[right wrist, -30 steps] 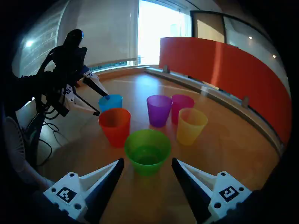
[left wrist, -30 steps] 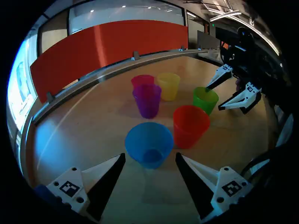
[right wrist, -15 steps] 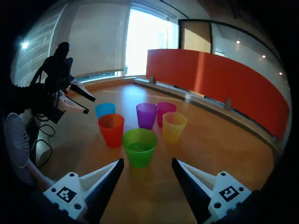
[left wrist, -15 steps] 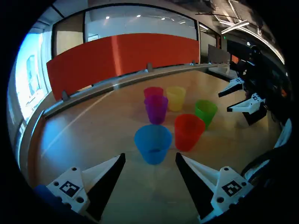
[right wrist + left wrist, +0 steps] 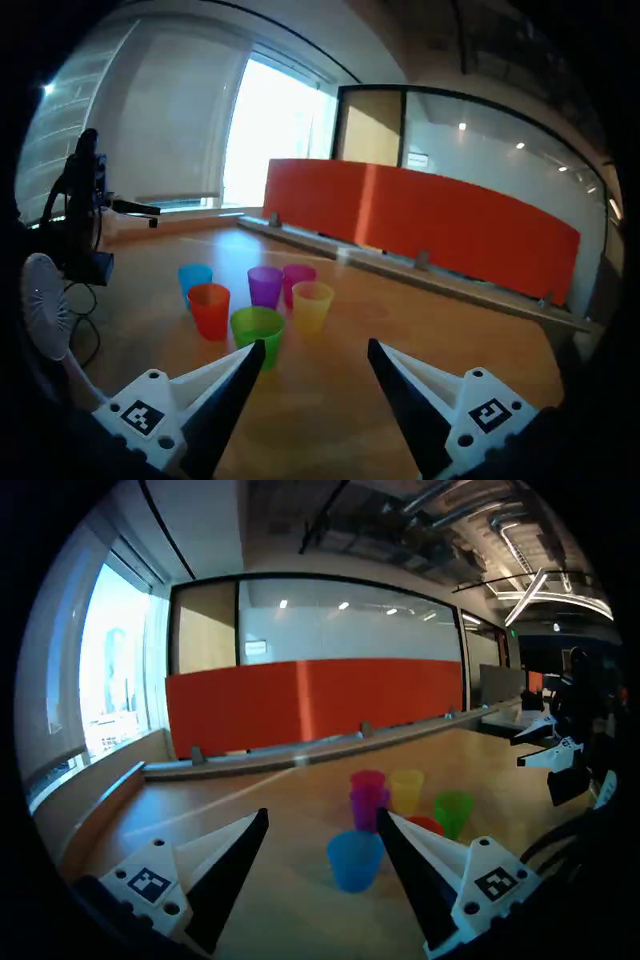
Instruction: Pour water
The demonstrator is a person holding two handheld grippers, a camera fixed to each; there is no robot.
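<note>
Six plastic cups stand in a cluster on the wooden table. In the left gripper view the blue cup [image 5: 354, 860] is nearest, with purple [image 5: 366, 806], pink [image 5: 367, 780], yellow [image 5: 406, 790] and green [image 5: 454, 812] behind it. The red cup [image 5: 424, 826] is partly hidden by a finger. My left gripper [image 5: 322, 814] is open and empty, well back from the blue cup. In the right gripper view the green cup [image 5: 258, 332] is closest to my right gripper [image 5: 316, 344], which is open, empty and apart from it. The red cup [image 5: 210, 310] and yellow cup [image 5: 312, 306] flank the green one.
A long orange partition [image 5: 424, 224] runs along the table's far edge, with a metal rail below it. A white fan [image 5: 46, 308] and cables sit at the left in the right gripper view. Bare table [image 5: 448, 336] stretches to the right of the cups.
Both grippers have drawn back and risen away from the cups, which now look smaller and farther off. Both stay open. The cups have not moved.
</note>
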